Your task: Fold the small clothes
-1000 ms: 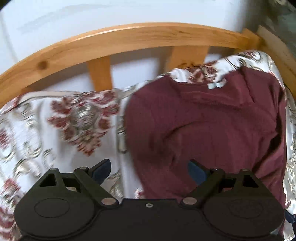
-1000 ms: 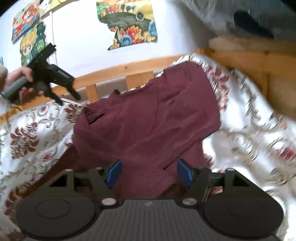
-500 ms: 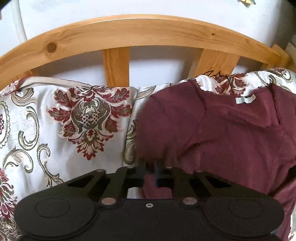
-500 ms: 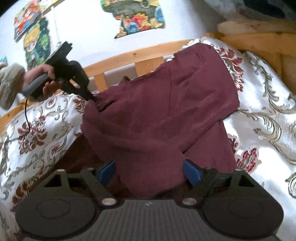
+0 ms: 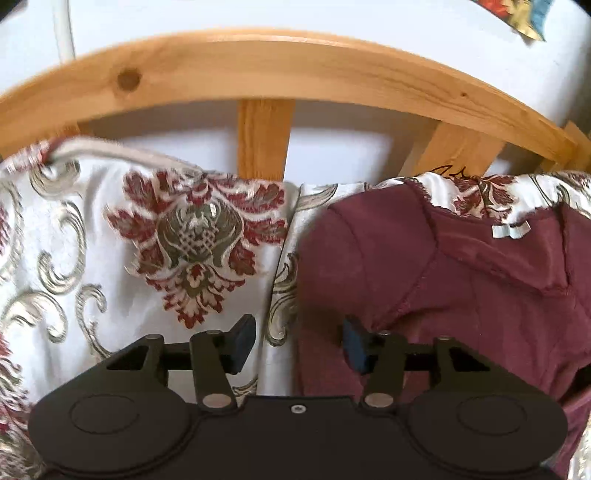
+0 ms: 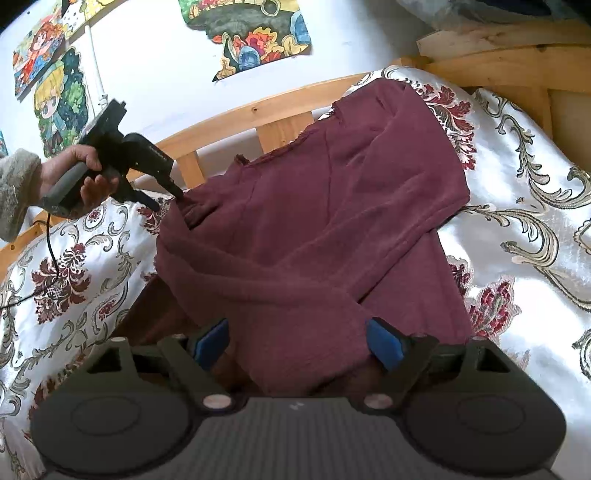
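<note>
A maroon garment (image 6: 314, 229) lies rumpled and partly folded over itself on a white bedspread with red and gold ornaments (image 6: 517, 206). In the left wrist view the garment (image 5: 461, 295) fills the right half, its neck label near the top. My left gripper (image 5: 297, 345) is open, its jaws astride the garment's left edge at the shoulder, holding nothing. It also shows in the right wrist view (image 6: 168, 201), held by a hand at the garment's far left corner. My right gripper (image 6: 297, 345) is open and empty over the garment's near edge.
A curved wooden bed rail with slats (image 5: 266, 74) runs behind the bedspread (image 5: 110, 258), against a white wall. Colourful cartoon pictures (image 6: 258, 33) hang on the wall. More wooden frame (image 6: 517, 70) stands at the far right.
My left gripper was open a second ago, shut at the garment's left edge half a second ago, and is open again now. My right gripper stayed open and drew back a little.
</note>
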Motion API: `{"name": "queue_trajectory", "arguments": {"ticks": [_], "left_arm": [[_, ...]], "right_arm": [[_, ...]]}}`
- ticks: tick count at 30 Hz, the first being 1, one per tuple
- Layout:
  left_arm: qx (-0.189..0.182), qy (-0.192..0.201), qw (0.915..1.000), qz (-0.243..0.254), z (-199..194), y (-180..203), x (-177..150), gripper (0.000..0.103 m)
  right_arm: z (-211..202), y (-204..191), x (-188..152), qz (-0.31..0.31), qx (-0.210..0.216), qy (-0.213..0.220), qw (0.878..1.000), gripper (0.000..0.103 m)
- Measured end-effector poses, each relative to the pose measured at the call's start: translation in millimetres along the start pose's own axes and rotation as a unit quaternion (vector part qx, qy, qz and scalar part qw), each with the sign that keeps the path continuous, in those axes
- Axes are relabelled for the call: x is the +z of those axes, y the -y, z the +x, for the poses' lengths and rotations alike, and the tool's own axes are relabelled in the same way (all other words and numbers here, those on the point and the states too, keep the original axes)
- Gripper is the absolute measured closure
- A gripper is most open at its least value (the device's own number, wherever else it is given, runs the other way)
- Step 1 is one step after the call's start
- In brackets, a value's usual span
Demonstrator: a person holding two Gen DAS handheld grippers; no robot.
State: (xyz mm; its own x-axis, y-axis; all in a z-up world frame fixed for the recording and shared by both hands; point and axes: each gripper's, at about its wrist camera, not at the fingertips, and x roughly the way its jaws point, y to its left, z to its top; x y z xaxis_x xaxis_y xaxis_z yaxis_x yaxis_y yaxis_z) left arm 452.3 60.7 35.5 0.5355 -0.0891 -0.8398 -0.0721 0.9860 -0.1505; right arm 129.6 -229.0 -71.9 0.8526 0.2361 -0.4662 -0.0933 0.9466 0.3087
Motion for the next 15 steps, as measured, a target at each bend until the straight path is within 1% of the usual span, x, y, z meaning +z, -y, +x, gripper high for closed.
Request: {"name": "queue_trajectory", "arguments": {"ticks": [1,2,3,4,6,8,10,11,13,14,15], "left_arm": [[-0.007,-0.005,0.9999,-0.007,4.0,-3.0,-0.1,0.056],[-0.017,-0.01,0.9997,-0.012,7.8,-5.1,-0.1,0.069],[-0.025,-0.015,0.9994,-0.016,11.5,-6.2,0.0,0.087],[-0.03,-0.016,0.9993,-0.017,13.2,-6.0,-0.8,0.1],[-0.019,0.007,0.9997,-0.01,9.0,-1.9,-3.4,0.101],[-0.007,0.036,0.9992,0.012,1.6,7.8,-7.4,0.101],[0.002,0.06,0.9978,0.026,-7.5,16.8,-9.3,0.101],[0.003,0.069,0.9972,0.027,-11.7,19.4,-9.0,0.101],[0.01,0.084,0.996,0.026,-18.5,24.0,-6.4,0.101],[0.011,0.091,0.9956,0.022,-20.7,24.9,-4.6,0.101],[0.01,0.097,0.9952,0.015,-22.2,25.8,-2.6,0.101]], "right_arm": [[0.2,0.4,0.2,0.002,0.001,0.0,1.0,0.015],[0.3,0.8,0.5,0.005,0.002,-0.001,1.0,0.015],[0.2,1.5,0.5,0.006,0.003,-0.001,1.0,0.015],[0.0,1.9,0.7,0.007,0.003,-0.001,1.0,0.015],[0.9,0.8,1.1,0.0,-0.002,-0.007,1.0,0.016],[2.9,-4.2,0.2,-0.026,-0.022,-0.017,0.999,0.03],[5.5,-8.7,-1.1,-0.05,-0.04,-0.028,0.998,0.07],[5.3,-8.1,-1.1,-0.048,-0.037,-0.027,0.998,0.077],[2.0,-6.2,0.2,-0.031,-0.026,-0.017,0.999,0.096],[-1.4,-7.3,1.3,-0.033,-0.035,-0.004,0.999,0.101],[-4.5,-8.3,2.4,-0.04,-0.046,0.008,0.998,0.102]]}}
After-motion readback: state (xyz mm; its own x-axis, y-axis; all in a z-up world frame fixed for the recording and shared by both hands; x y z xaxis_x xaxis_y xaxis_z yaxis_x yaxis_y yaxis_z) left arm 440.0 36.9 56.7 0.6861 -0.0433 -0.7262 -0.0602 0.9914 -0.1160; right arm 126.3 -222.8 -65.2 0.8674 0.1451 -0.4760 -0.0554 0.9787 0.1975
